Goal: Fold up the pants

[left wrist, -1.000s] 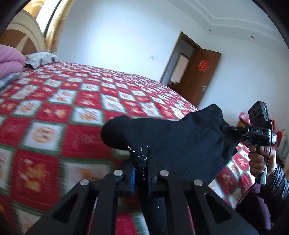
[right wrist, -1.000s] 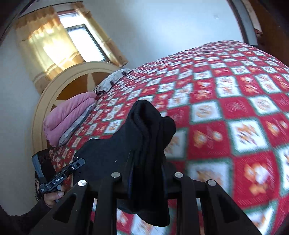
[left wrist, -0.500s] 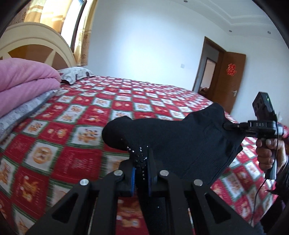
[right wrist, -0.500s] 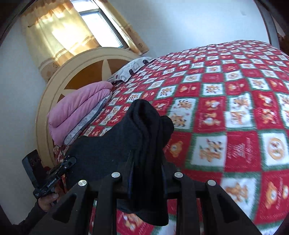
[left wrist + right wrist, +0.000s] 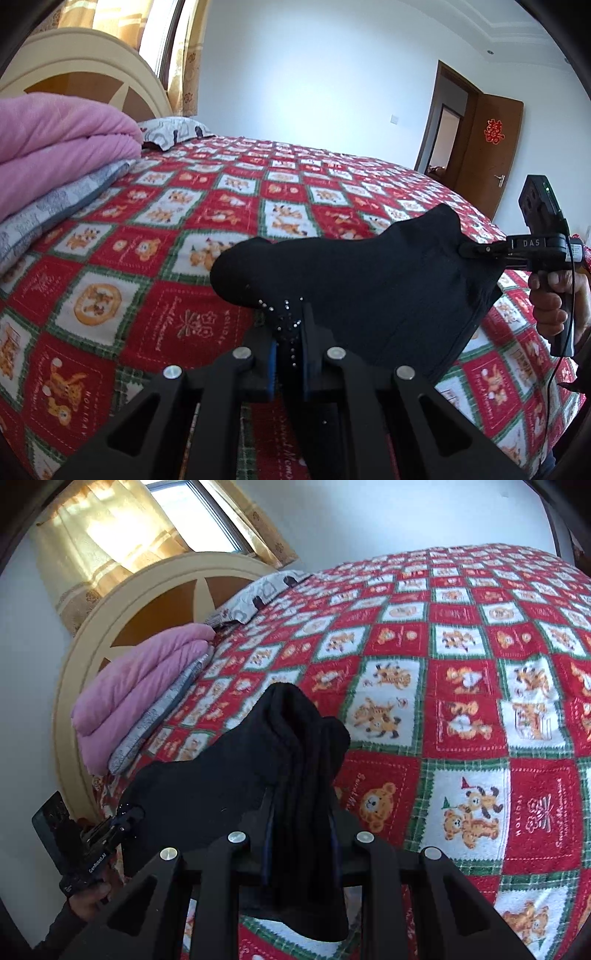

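Observation:
Folded black pants (image 5: 362, 288) hang stretched between both grippers above the bed. My left gripper (image 5: 290, 332) is shut on one end, where small rhinestones dot the cloth between the blue pads. My right gripper (image 5: 301, 812) is shut on a thick bunch of the pants (image 5: 221, 779) at the other end. In the left wrist view the right gripper (image 5: 467, 251) comes in from the right, held by a hand (image 5: 554, 299). In the right wrist view the left gripper (image 5: 127, 814) shows at the lower left, pinching the cloth's far end.
The bed (image 5: 147, 229) carries a red, white and green checked bear-print cover. A folded pink quilt on a grey one (image 5: 55, 140) and a pillow (image 5: 173, 127) lie by the cream headboard (image 5: 110, 602). A brown door (image 5: 487, 155) stands open at the far right.
Both grippers carried the stretched pants toward the headboard end of the bed and slightly lower. The pink quilt and headboard have come much closer in both views. Both grips held.

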### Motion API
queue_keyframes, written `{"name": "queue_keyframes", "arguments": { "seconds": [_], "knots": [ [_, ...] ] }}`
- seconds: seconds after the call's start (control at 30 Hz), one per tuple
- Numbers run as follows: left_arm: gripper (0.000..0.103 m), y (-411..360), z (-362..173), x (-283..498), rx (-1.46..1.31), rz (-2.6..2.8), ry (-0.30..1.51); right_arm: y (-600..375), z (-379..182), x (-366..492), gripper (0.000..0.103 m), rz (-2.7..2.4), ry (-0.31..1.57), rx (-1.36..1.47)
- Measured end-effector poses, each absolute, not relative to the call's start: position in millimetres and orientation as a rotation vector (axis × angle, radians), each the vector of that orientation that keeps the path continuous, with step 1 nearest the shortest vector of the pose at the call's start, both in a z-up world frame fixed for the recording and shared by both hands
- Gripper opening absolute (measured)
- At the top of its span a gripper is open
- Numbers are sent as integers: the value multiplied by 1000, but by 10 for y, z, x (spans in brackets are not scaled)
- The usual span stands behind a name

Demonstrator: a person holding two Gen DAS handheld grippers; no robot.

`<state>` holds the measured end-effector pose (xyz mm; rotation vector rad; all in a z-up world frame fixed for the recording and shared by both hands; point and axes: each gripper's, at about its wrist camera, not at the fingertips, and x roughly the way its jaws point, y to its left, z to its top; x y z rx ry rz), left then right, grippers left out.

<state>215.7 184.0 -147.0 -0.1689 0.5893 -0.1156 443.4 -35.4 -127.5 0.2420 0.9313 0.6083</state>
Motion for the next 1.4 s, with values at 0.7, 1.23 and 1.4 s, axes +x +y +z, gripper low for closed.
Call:
{"name": "queue_keyframes", "arguments": {
  "seconds": [0.7,1.23,1.4],
  "knots": [
    [76,2004,-1659,2043,-161,-5,679,-658,-1581,4549,50,443,986,265],
    [95,1881,-1205,1388,-180,48,606,-1315,-1076,3203,52,320,899,111],
    [98,1601,-881,1208,-181,-2,537,-1359,-775,2549,53,334,813,7]
  ]
}}
